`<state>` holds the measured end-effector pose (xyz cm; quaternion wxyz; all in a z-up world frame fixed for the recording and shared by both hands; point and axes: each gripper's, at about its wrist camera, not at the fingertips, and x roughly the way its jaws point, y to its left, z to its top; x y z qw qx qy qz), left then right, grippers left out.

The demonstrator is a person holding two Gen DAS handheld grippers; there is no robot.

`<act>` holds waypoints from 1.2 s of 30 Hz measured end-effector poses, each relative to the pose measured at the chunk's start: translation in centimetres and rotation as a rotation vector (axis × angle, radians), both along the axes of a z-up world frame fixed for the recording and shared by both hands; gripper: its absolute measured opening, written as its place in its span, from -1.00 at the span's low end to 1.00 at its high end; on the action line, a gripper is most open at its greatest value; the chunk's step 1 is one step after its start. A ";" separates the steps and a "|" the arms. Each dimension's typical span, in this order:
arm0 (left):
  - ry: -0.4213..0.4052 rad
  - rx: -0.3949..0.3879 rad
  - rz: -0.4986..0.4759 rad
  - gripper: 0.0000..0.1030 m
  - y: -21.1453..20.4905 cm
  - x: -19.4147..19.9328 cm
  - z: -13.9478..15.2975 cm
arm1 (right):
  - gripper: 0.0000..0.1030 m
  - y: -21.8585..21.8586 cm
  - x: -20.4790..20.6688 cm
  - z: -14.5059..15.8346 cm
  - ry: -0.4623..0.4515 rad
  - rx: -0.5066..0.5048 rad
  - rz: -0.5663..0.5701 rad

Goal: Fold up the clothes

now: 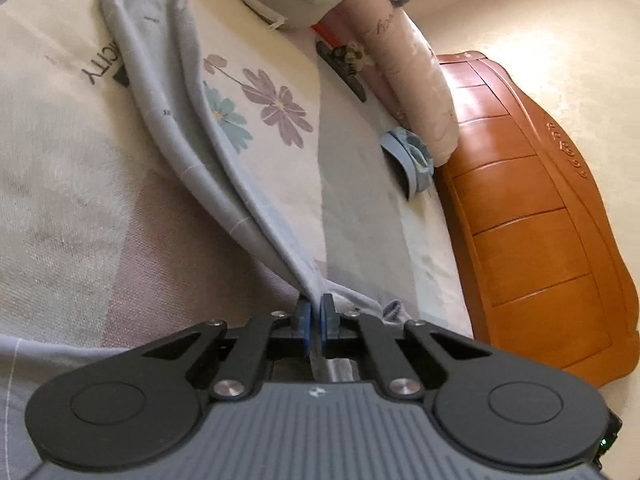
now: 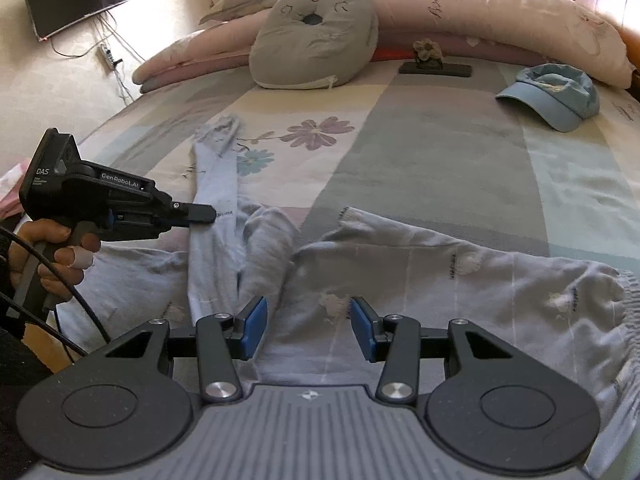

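Note:
A pale blue garment (image 2: 420, 276) with thin white lines lies spread on the bed, one long part (image 2: 212, 184) stretching away toward the pillows. My left gripper (image 1: 316, 312) is shut on the garment (image 1: 192, 120), pinching a fold that runs taut away from the pads. In the right wrist view the left gripper (image 2: 208, 214) shows at the left, held in a hand, its tip on the long part. My right gripper (image 2: 308, 324) is open and empty, just above the garment's middle.
The bed has a patchwork sheet (image 2: 420, 148) with flowers. A grey round cushion (image 2: 316, 36), pink rolled bedding (image 2: 500, 12), a dark flat object (image 2: 436, 68) and a blue cap (image 2: 556, 96) lie at the far side. A wooden headboard (image 1: 532, 208) stands at the right.

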<state>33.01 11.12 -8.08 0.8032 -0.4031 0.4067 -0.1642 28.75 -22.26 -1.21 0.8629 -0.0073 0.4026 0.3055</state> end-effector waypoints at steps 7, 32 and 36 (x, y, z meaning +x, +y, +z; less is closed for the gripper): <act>0.031 -0.030 -0.016 -0.96 0.4 0.9 -1.0 | 0.00 6.2 0.4 0.6 -0.078 -0.018 0.188; 0.060 -0.197 -0.194 -0.12 3.4 -0.1 -4.1 | -0.96 14.8 -3.2 -0.7 0.067 -0.108 0.103; 0.051 -0.265 -0.177 -0.12 3.4 0.4 -5.2 | -0.88 15.6 -3.6 -2.1 0.143 -0.135 0.131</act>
